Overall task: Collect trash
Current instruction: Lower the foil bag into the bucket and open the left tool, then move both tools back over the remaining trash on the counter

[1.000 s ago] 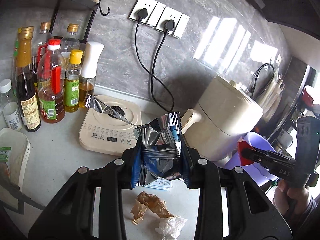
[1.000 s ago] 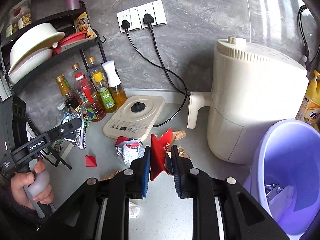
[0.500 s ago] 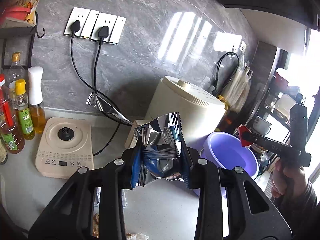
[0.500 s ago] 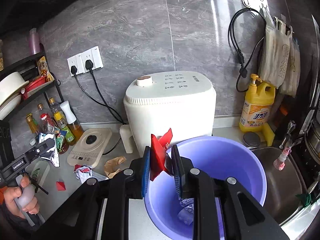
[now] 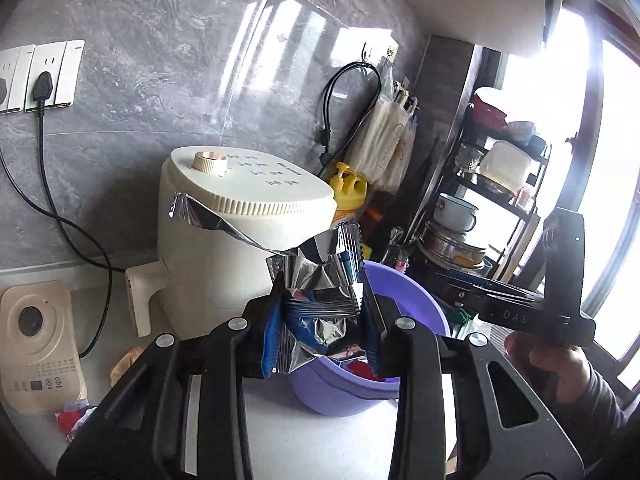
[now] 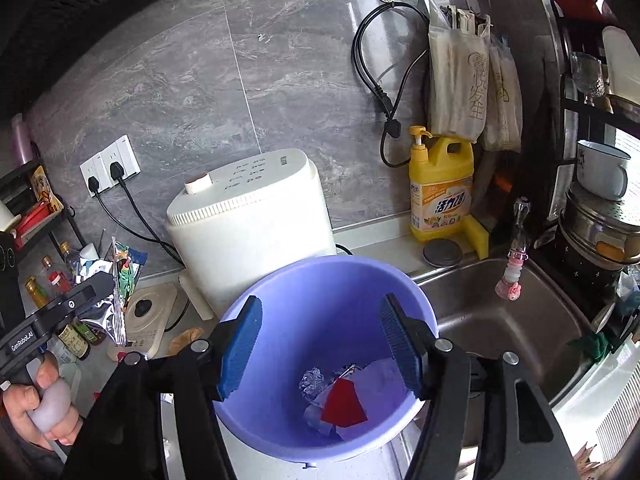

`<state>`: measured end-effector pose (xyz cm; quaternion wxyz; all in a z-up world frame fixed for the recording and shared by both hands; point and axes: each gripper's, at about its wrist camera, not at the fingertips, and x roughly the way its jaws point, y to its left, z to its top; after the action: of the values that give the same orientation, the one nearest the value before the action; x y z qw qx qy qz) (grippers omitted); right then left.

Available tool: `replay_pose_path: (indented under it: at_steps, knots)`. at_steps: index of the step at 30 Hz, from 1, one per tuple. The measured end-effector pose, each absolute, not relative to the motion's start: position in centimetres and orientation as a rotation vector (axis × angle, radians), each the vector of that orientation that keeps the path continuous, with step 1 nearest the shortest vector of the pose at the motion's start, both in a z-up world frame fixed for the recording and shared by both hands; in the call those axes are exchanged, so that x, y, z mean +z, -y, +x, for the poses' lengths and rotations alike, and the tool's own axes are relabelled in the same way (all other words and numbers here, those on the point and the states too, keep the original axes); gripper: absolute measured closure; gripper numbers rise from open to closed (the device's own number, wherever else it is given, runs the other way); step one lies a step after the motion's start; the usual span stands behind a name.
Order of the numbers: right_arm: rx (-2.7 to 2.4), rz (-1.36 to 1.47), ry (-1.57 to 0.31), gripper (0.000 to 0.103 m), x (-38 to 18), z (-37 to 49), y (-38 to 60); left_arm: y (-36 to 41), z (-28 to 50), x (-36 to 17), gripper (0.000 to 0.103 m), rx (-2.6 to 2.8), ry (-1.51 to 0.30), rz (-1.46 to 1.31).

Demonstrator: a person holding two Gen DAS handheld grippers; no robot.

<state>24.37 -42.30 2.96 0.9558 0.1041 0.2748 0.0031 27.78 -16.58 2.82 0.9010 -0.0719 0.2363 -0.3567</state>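
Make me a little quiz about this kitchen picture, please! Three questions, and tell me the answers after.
1. True or false: the right gripper is open above the purple bucket.
2. What is the left gripper squeezing?
A. a yellow sponge
B. a crinkly silver and blue wrapper
C. a white cup
3. Fill in the missing word: the red scrap lies inside the ______.

Key
1. True. Its jaws stand wide apart with nothing between them.
2. B. The wrapper is pinched between the jaws, and it is not in the bucket yet.
3. Bucket. It rests at the bottom with crumpled foil and other scraps.
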Motion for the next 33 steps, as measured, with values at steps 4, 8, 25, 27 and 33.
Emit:
replay_pose_path:
  at_steps: [4, 8, 25, 27, 33]
  knots:
    - [-0.026, 0.238, -0.558, 0.037, 2.7, 24.0, 43.7, 18.8, 28.3, 3.0, 0.069, -0.791, -0.514, -0.125]
    - [-0.058, 0.261, -0.538, 0.034, 2.8, 23.7, 44.4, 20.8, 28.6, 3.0, 0.069, -0.834, -0.539, -0.114]
    - [-0.023, 0.278, -0.514, 0.015, 2.6, 21.6, 42.3, 14.4, 28.8, 1.5, 0.006, -0.686, -0.530, -0.109]
    - [0.009, 0.260, -0.519, 0.013, 2.5, 21.9, 41.1, 11.9, 28.7, 1.1, 0.006, -0.626, -0.534, -0.119]
    - [0.123, 0.220, -0.541, 0.013, 2.1, 23.4, 37.2, 5.2, 27.4, -0.1, 0.006, -0.434, -0.545, -0.121]
